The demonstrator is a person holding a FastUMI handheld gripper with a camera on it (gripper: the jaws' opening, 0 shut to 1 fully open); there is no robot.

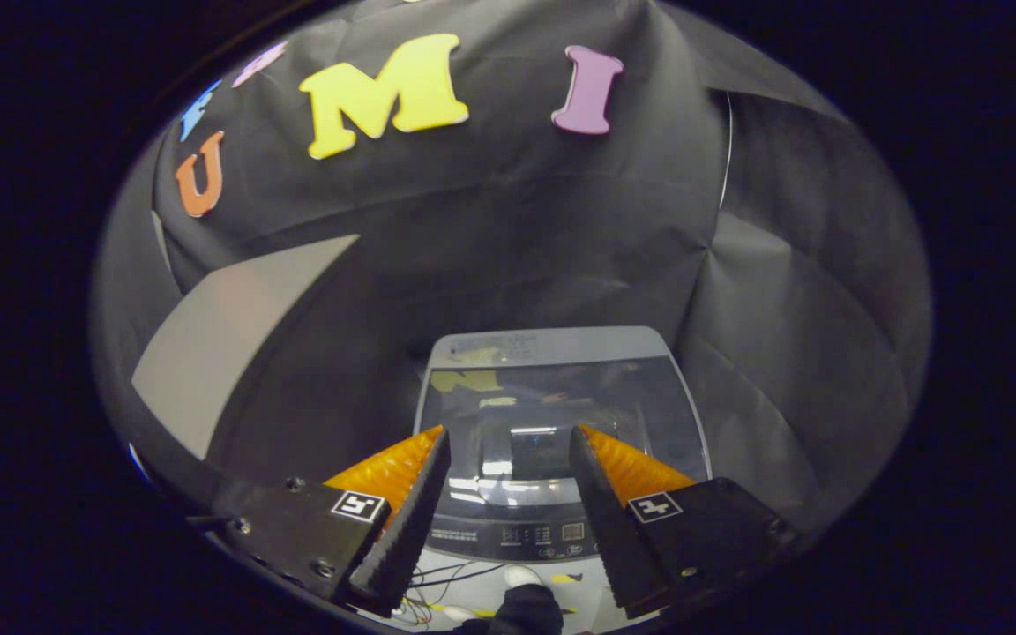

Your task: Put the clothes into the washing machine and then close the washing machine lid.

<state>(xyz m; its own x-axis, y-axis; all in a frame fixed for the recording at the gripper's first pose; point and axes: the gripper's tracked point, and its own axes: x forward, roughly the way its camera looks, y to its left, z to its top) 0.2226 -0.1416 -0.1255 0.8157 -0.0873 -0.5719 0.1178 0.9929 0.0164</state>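
Gripper [508,441] jaws wide apart, holding nothing; washing machine [552,353] lies at 12 o'clock beyond them, lid [640,414] down.

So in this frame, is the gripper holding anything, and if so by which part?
Nothing is held. The gripper is open, its fingers spread apart with only air between them, above the washing machine, whose glass lid lies closed.

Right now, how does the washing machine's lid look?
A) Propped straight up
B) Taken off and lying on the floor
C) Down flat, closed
C: the glass lid lies flat over the top of the washing machine, mirroring the booth, while the open gripper is above it with nothing between its fingers.
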